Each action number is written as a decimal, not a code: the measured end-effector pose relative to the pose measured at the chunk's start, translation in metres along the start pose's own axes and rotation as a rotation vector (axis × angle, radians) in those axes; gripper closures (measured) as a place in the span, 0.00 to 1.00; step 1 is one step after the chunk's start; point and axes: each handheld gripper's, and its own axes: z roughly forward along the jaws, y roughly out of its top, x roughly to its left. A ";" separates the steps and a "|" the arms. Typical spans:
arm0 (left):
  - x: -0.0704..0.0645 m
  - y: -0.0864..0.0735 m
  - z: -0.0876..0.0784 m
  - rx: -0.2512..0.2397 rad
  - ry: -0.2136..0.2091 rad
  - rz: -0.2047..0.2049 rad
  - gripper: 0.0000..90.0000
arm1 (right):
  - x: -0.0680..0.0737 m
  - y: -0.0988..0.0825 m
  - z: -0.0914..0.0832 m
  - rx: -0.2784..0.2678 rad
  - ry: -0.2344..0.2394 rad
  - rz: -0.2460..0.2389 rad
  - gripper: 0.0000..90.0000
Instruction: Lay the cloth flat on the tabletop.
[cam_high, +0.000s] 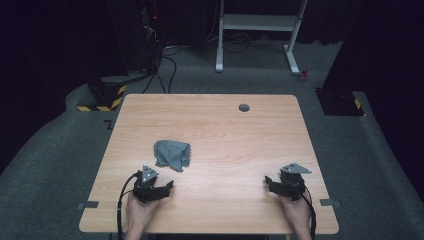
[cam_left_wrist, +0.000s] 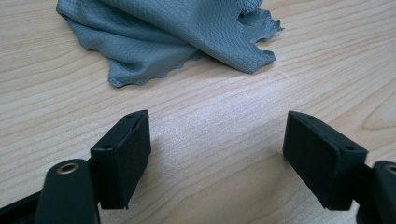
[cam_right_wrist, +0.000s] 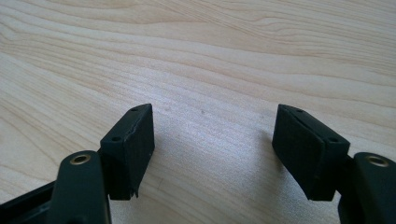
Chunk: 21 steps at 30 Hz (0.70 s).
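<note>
Two hand-held grippers rest low over the near edge of the wooden counter (cam_high: 210, 125), each carried by a hand coming in from six o'clock. The left hand-held gripper (cam_high: 167, 187) sits at about seven o'clock on the counter, its jaws spread wide with nothing but bare wood between them. The right hand-held gripper (cam_high: 269, 181) sits at about five o'clock, jaws likewise released and empty.

The grey cloth (cam_high: 172, 154) lies crumpled in a loose heap left of the counter's middle, near the left hand-held gripper and at roughly twelve o'clock from it. In the left gripper view the grey cloth (cam_left_wrist: 177, 32) spreads across the top, its wavy hem touching the wood, apart from both pads (cam_left_wrist: 123, 156); nothing stands between it and the jaws. The right hand-held gripper is well apart from it.

At one o'clock near the far edge is a small round dark grommet (cam_high: 244, 107). Beyond the counter, on the grey carpeted floor (cam_high: 210, 80), stand a white frame (cam_high: 260, 30) at twelve o'clock, tangled black cables (cam_high: 162, 65) at eleven o'clock, and a base with yellow-black hazard stripes (cam_high: 102, 97) at ten o'clock.
</note>
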 end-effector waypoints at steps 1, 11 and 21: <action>0.000 0.000 0.000 0.003 0.001 0.005 0.27 | 0.000 0.000 0.000 0.000 0.001 0.001 0.33; -0.001 0.007 -0.002 -0.012 -0.008 0.001 0.29 | 0.000 0.000 0.000 0.000 0.000 0.000 0.33; 0.000 0.018 0.002 -0.013 0.000 0.012 0.29 | 0.000 0.000 0.000 0.000 0.001 0.000 0.33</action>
